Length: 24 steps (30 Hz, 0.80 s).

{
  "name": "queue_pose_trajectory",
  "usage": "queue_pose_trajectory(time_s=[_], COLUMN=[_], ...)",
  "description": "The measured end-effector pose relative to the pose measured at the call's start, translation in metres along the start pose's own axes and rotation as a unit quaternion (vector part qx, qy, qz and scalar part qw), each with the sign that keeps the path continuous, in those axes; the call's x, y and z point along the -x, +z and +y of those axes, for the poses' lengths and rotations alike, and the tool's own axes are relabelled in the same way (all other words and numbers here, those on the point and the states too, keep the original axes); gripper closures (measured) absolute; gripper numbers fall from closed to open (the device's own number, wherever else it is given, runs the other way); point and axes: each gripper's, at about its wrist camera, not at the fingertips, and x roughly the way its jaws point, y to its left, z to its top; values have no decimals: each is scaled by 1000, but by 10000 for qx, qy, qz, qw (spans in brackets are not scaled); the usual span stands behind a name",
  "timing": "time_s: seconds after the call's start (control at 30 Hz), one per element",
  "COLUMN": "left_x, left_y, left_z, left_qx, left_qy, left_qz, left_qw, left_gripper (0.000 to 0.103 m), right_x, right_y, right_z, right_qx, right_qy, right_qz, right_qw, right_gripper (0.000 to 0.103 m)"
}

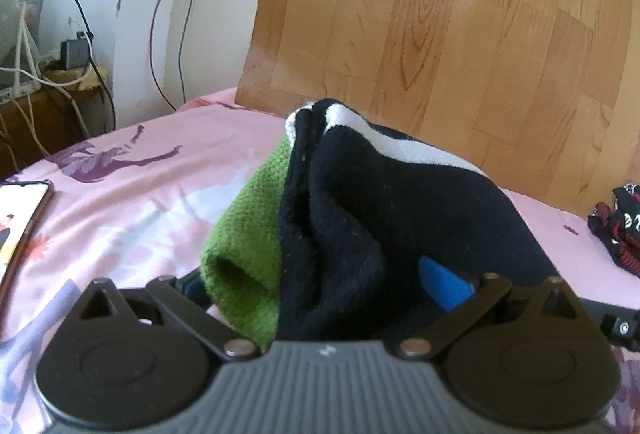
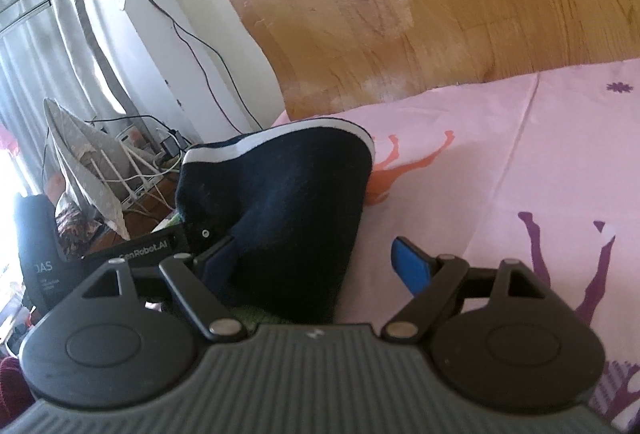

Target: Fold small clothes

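A dark navy garment with a white stripe lies bunched over a green knitted garment on the pink bed sheet. My left gripper has both garments filling the gap between its blue fingers, jaws wide apart. In the right wrist view the navy garment stands up between the jaws of my right gripper; its right blue finger is clear of the cloth, the left finger is hidden by it. A bit of the green garment shows underneath.
A wooden headboard stands behind the bed. A phone lies at the left edge of the sheet. A red and black patterned garment lies at the right. Cables and a bedside shelf are at the left.
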Motion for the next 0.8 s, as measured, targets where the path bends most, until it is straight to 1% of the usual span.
queue_pose_trajectory(time_s=[0.1,0.2,0.67,0.8], left_x=[8,12,13,13], left_y=[-5,-6,-7,-7], left_z=[-6,-10,-11,-14], left_qx=[-153,-236,-254,-287], left_qy=[199,320,371,459], left_qz=[-138,-210,-237,-257], left_qw=[9996,9990,9987,9982], left_gripper=[0,0,0,0], right_x=[-1,-1,-2,-2], right_y=[0,0,2,3], right_z=[-1,-2,-9,-10], right_qx=[-46,-79,-181,-201], right_qy=[10,15,143,169], right_qz=[26,40,149,157], right_qw=[10000,10000,9996,9995], right_gripper=[17,16,15,15])
